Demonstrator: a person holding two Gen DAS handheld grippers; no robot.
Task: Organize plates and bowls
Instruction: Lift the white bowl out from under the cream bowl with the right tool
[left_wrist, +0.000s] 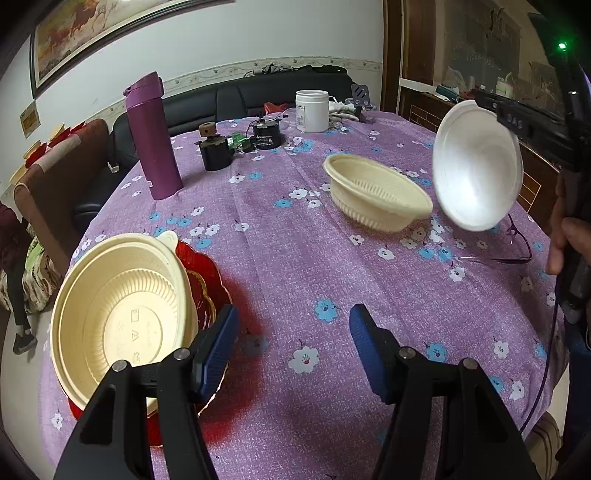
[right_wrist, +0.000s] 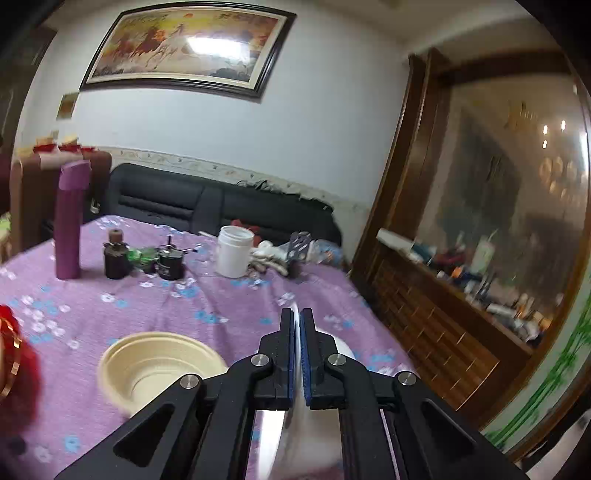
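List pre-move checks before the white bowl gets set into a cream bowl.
1. Right gripper clamped on the white bowl rim: ok.
2. White bowl clear of the table, held tilted on edge: ok.
3. Loose cream bowl upright, nothing inside: ok.
4. Left gripper open, holding nothing: ok.
5. Other cream bowl resting on the red plate: ok.
6. Eyeglasses lie under the held bowl's side; clearance: cannot tell.

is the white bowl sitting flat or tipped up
Tipped on edge, lifted off the table. The white bowl faces sideways in the left wrist view, its rim clamped by the right gripper, above the purple tablecloth.
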